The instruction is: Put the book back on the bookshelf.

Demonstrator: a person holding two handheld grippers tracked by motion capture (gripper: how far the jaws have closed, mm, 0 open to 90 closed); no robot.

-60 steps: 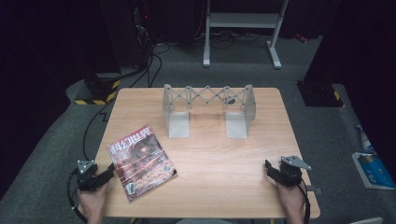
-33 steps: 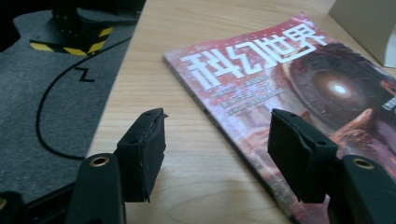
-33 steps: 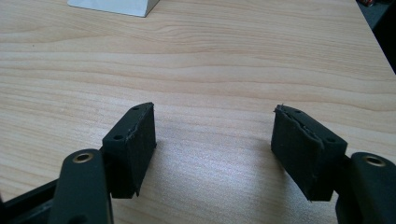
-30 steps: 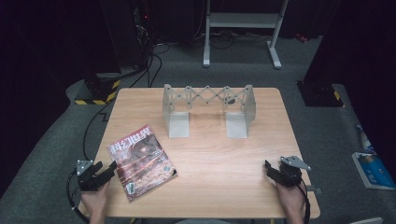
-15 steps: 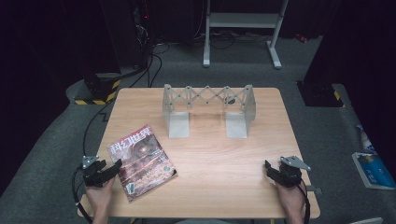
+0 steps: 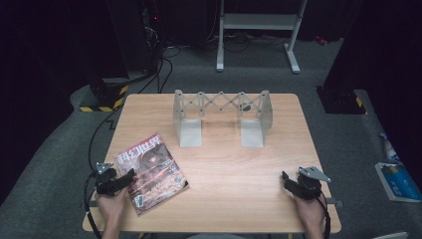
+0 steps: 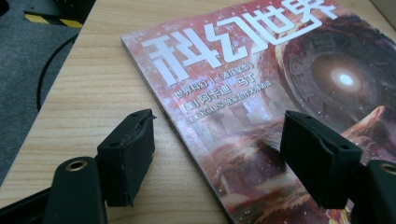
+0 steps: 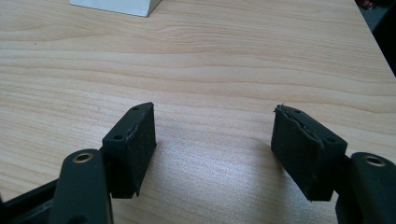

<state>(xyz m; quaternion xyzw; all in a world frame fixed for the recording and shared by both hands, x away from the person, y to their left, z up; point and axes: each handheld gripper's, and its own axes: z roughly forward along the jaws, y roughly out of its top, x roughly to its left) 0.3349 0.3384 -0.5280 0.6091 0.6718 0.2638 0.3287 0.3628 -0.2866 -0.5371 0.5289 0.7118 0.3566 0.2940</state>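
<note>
At the near left corner of the counter (image 6: pixel 219 164) the left hand-held gripper (image 6: pixel 130 175) sits low and nearly level, its tips over the near left edge of the magazine (image 6: pixel 152 172); its jaws have just been opening and now stand wide, one over bare wood and the other over the cover, so the spine edge runs between them with neither pad pressing on it; that straddle looks meant for pinching the edge. The magazine lies flat, cover up, turned at a slant near the left front of the counter, which puts a long edge toward that hand. Further back, mid-counter, a grey folding rack (image 6: pixel 221 117) stands upright on two feet, well apart from the magazine, perhaps where it will go. At the near right corner the right hand-held gripper (image 6: pixel 287 180) rests with jaws wide over bare wood, holding nothing, apparently waiting.
</note>
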